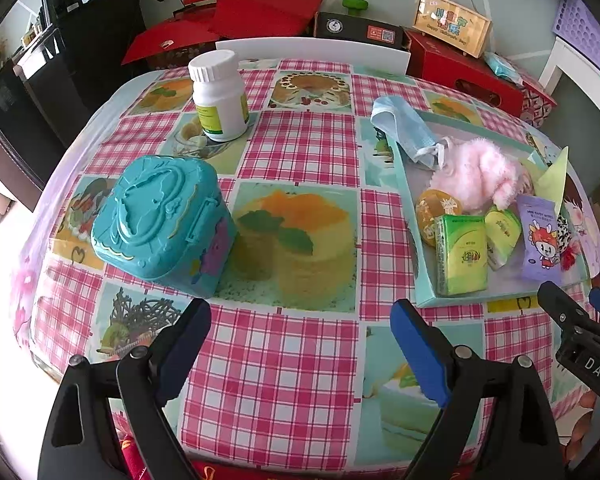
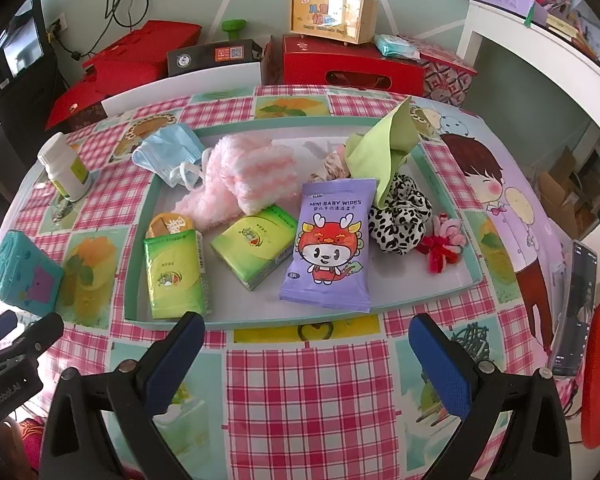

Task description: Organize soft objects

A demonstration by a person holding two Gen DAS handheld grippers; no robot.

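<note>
1. Grippers, left gripper point(image 1: 300, 316) and right gripper point(image 2: 306, 328), are hovering with jaws apart, gripping nothing.
2. Soft things are lying in the tray point(image 2: 260, 322): mask point(image 2: 168, 152) far left, wipes pack point(image 2: 330, 240) near the middle.

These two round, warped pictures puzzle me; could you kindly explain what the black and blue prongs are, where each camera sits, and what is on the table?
A person holds a two-finger gripper in each hand, each carrying a wide-angle camera looking along its fingers. The left gripper and the right gripper are both open and hold nothing. On the checked tablecloth stand a teal box and a white bottle. The tray holds a blue face mask, pink fluffy cloth, tissue packs, baby wipes and scrunchies.
</note>
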